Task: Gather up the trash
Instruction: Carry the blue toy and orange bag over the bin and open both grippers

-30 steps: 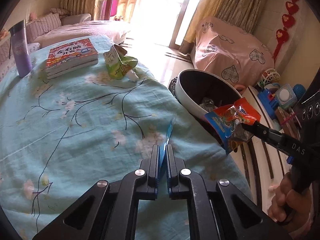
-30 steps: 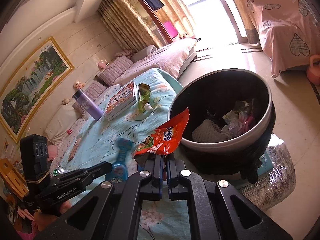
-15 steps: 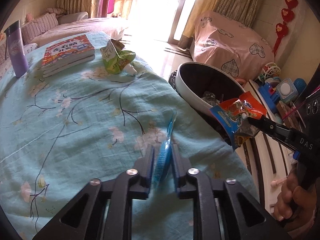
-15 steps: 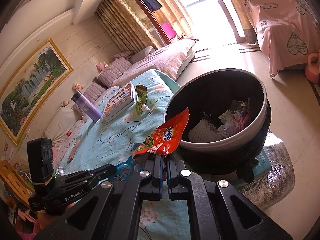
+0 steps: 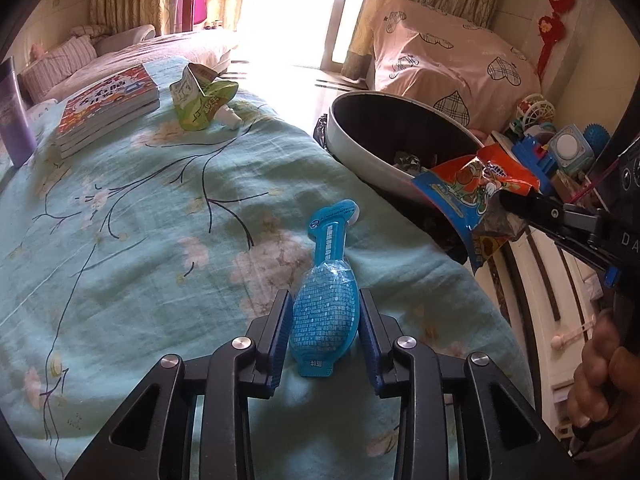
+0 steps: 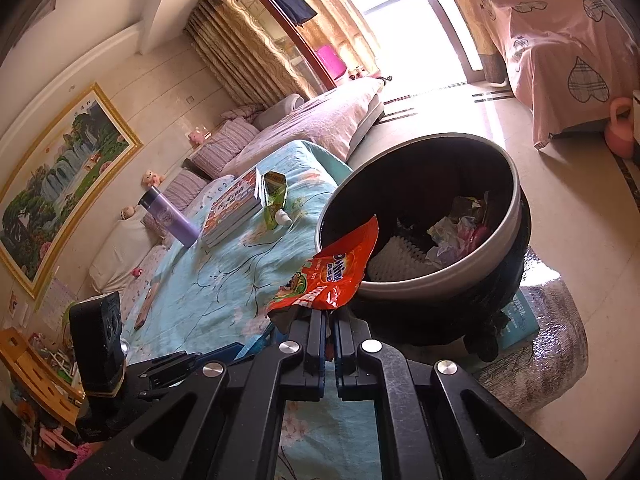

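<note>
A blue plastic pouch (image 5: 326, 292) lies flat on the teal bedspread (image 5: 140, 220). My left gripper (image 5: 325, 314) is open, its jaws either side of the pouch without squeezing it. My right gripper (image 6: 329, 322) is shut on an orange snack wrapper (image 6: 334, 276), held beside the rim of the round black trash bin (image 6: 444, 280); the wrapper (image 5: 476, 196) and the bin (image 5: 372, 152) also show in the left wrist view. A crumpled green carton (image 5: 198, 98) lies at the far end of the bed.
A stack of books (image 5: 106, 108) and a purple bottle (image 5: 14, 120) sit on the bed's far left. The bin holds several pieces of trash. Toys (image 5: 560, 148) crowd a shelf to the right. A pink-covered piece of furniture (image 5: 444, 60) stands behind the bin.
My left gripper has opened and let go of the blue pouch, which now lies flat on the bedspread. My right gripper stays shut on the wrapper, a little closer to the bin.
</note>
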`<state>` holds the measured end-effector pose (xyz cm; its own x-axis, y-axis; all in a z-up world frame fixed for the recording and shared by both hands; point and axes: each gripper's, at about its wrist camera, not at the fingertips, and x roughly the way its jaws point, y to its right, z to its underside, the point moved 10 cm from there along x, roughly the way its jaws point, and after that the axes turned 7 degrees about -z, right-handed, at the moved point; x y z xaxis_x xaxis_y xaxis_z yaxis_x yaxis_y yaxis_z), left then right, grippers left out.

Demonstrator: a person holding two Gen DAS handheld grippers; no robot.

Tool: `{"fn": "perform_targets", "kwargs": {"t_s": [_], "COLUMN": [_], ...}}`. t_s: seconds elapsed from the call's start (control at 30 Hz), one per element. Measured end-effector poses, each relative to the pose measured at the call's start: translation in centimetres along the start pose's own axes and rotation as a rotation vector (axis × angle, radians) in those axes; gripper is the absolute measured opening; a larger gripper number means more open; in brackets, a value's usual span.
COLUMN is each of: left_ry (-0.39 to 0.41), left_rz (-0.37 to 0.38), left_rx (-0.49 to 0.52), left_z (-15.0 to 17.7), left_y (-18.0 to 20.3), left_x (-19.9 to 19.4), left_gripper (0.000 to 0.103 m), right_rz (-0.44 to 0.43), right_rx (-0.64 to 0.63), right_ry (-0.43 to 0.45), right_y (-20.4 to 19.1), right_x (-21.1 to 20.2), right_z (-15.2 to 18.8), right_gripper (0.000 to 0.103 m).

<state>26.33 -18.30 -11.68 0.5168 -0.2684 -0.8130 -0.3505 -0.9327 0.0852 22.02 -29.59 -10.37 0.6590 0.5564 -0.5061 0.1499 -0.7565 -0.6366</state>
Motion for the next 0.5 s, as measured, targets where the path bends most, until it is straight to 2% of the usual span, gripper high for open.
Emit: {"fn": "perform_targets", "kwargs": {"t_s": [0.1, 0.33, 0.5], "left_ry": [0.028, 0.054, 0.072], "left_rz": [-0.020, -0.008, 0.006], "left_rx": [0.025, 0.004, -0.011], "left_z": [-0.3, -0.6, -1.1], "left_y": [0.3, 0.0, -0.5], "left_x": [-0.5, -1.3, -2.2], "left_gripper": [0.020, 0.013, 0.012], "right_rz": [-0.001, -0.007, -0.005], "right_rx": [0.001, 0.001, 0.003], "right_ry": [0.001, 0.014, 0.024], "right_y": [0.0, -0.1, 0.1], "right_x": [-0.1, -0.5, -0.8], "right_z": [0.1, -0.3, -0.7], "right_gripper": [0.003, 0.003, 0.003]}}
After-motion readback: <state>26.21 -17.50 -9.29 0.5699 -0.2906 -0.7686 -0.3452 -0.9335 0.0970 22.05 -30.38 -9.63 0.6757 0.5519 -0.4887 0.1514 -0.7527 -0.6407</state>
